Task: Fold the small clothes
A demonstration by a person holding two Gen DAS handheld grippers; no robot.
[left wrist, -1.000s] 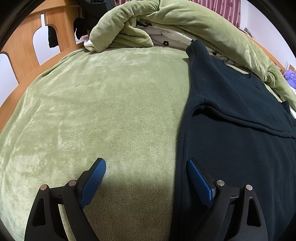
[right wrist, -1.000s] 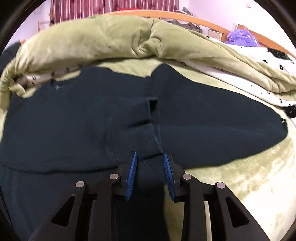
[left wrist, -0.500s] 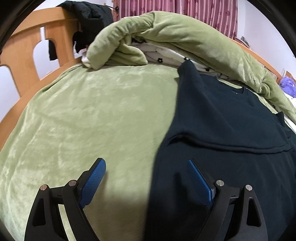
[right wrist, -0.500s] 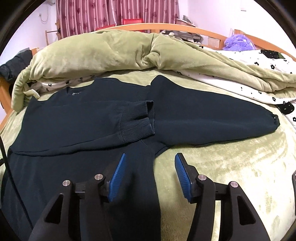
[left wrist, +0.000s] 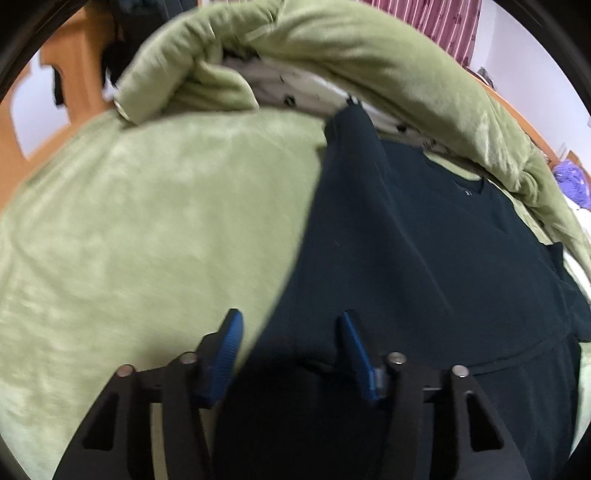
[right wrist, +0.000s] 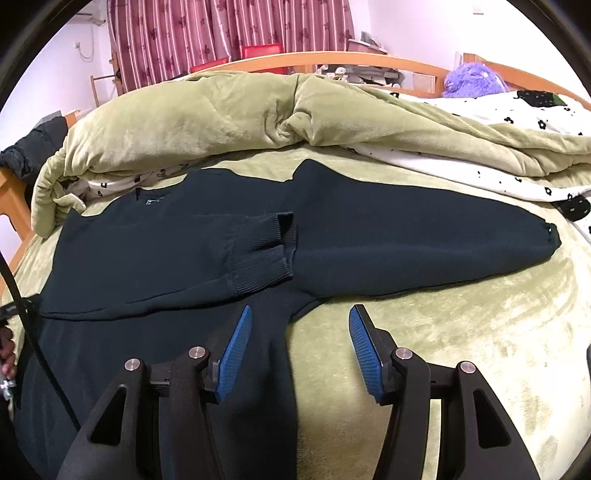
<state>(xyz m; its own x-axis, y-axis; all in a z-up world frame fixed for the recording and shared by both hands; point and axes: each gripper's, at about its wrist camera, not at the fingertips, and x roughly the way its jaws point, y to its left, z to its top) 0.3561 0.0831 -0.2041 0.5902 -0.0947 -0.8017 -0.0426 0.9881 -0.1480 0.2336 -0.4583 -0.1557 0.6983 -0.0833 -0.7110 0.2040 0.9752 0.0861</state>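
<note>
Left hand-held gripper (left wrist: 290,343) narrowed, closing; sweater (right wrist: 184,251) label unreadable.

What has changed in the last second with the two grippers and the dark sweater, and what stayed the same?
The right gripper let go of the folded sleeve's cuff, opened and pulled back. The left gripper slid from the green blanket toward the dark sweater; its jaws are closing over the edge. The sweater stayed flat, other sleeve still spread out.

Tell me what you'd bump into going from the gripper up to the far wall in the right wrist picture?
right gripper → dark sweater with one sleeve folded across it → rolled green blanket → wooden bed rail → red striped curtain.
</note>
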